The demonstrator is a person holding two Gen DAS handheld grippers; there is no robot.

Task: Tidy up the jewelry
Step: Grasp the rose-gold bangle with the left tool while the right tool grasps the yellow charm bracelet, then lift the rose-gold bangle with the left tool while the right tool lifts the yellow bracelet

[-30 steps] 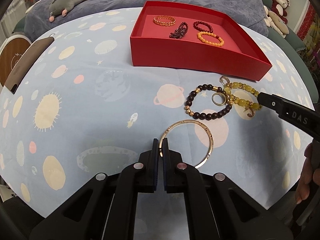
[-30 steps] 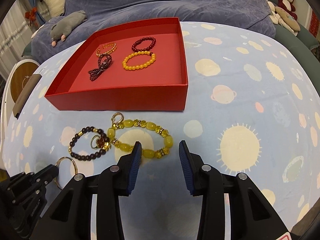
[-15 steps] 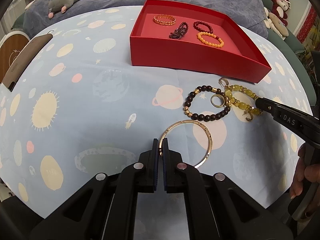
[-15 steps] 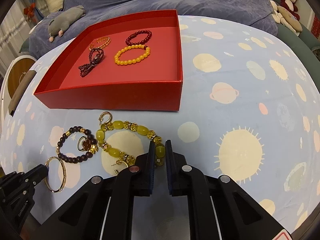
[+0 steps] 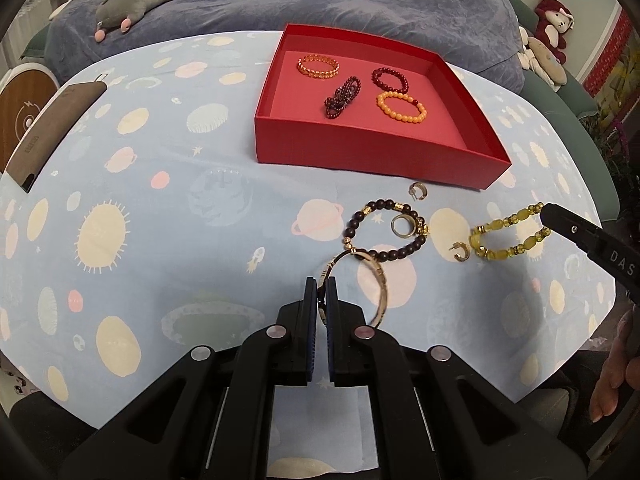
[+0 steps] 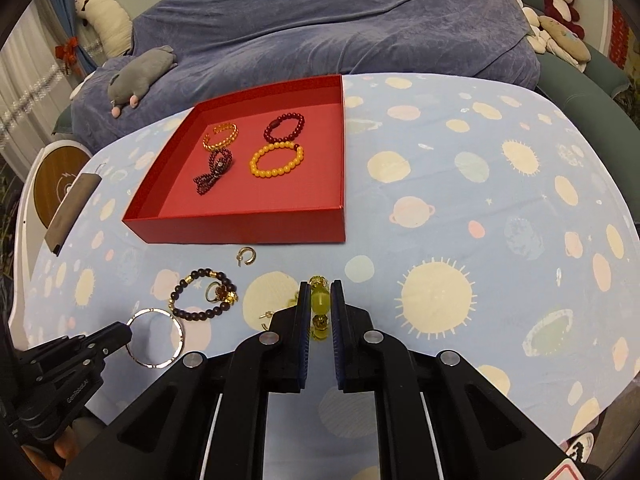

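Note:
My left gripper [image 5: 321,285] is shut on a gold bangle [image 5: 380,280] and holds it tilted just above the cloth; it also shows in the right wrist view [image 6: 176,336]. My right gripper [image 6: 320,292] is shut on a yellow bead bracelet [image 6: 320,301], lifted off the cloth; in the left wrist view the bracelet [image 5: 508,236] hangs from the right gripper [image 5: 546,212]. A red tray [image 5: 360,152] behind holds several bracelets. A dark bead bracelet [image 5: 356,220], a gold ring [image 5: 402,226] and two gold hoop earrings [image 5: 418,191] [image 5: 460,251] lie on the cloth.
The table has a light blue space-print cloth [image 5: 160,220]. A brown case [image 5: 52,128] lies at its left edge. A grey plush toy [image 5: 132,4] lies on the blue sofa behind. Plush toys [image 6: 560,20] sit at the back right.
My right gripper closed on the yellow bracelet and lifted it to the right, away from the dark bracelet. My left gripper raised the gold bangle, which now stands tilted.

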